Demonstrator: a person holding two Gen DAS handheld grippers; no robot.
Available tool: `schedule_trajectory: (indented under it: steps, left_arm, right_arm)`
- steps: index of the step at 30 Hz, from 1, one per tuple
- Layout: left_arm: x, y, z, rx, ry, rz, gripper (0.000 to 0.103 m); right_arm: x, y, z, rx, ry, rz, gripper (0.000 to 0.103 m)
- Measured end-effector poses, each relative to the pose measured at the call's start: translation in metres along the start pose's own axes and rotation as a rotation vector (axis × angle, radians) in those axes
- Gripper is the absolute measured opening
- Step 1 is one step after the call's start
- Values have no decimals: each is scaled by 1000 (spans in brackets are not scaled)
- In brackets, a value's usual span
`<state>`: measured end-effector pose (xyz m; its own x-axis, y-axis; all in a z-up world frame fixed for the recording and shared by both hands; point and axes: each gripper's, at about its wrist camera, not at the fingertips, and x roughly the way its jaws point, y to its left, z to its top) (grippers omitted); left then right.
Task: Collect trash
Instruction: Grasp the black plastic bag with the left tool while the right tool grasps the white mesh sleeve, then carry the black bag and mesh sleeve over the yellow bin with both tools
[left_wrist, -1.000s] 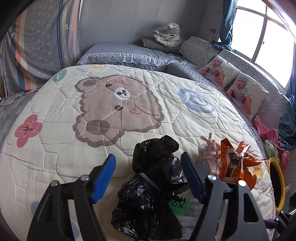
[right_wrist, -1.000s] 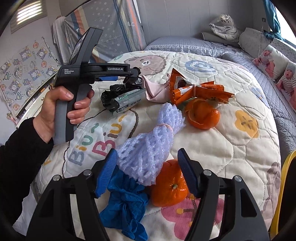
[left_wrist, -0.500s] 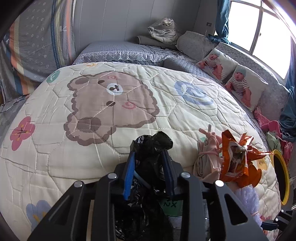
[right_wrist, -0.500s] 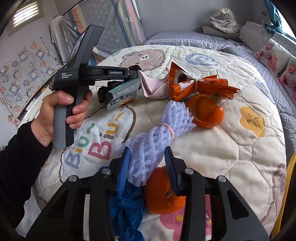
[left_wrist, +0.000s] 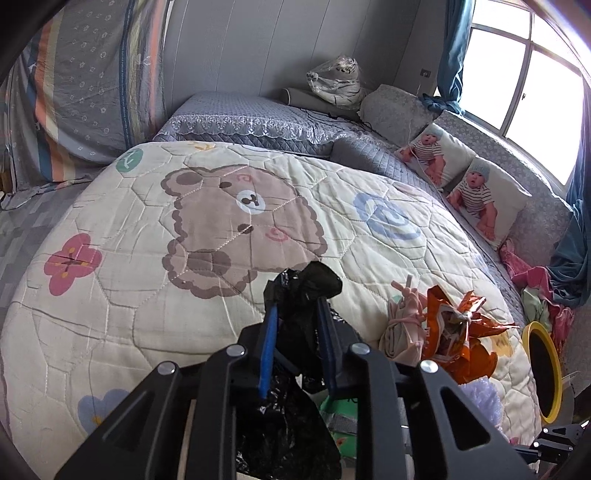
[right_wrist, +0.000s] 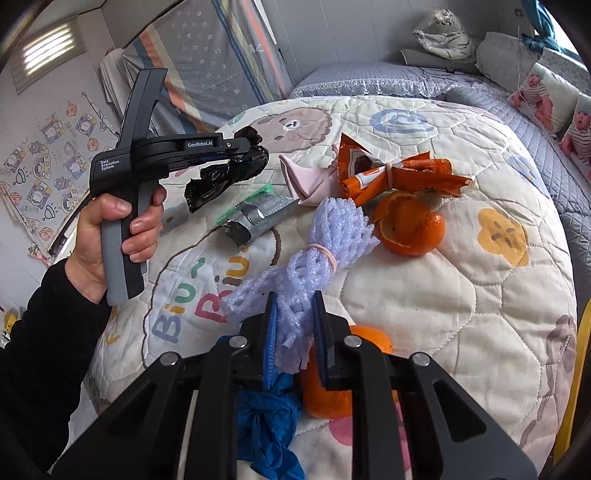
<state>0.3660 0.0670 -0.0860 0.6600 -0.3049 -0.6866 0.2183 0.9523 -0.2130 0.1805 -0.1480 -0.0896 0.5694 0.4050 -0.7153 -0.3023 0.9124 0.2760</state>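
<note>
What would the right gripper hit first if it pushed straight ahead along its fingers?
The right gripper is shut on the purple foam net, so the net travels with it. Beyond that, the line appears to meet the quilt, roughly toward the peeled orange and orange wrapper; depth is unclear.

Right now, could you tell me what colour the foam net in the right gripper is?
Pale lilac; the foam net shows best in the right wrist view.
</note>
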Motion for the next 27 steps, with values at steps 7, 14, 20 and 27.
schedule_trajectory:
  steps: [7,14,20,27]
  left_arm:
    - [-40,4,0,-13,-68,9,20]
    - [-78,-5,-6,-28,-121,12,20]
    - [-109,-34,-26,-19,-173,-6,20]
    - [-139,-83,-51,17,-229,-64,20]
  right_arm:
    - [-27,2,3,1,-73,7,16]
    - [-52,-6,3,28,-135,-1,16]
    - [-76,-16,0,48,-207,-36,16]
    - [-102,-41,-8,113,-278,-82,16]
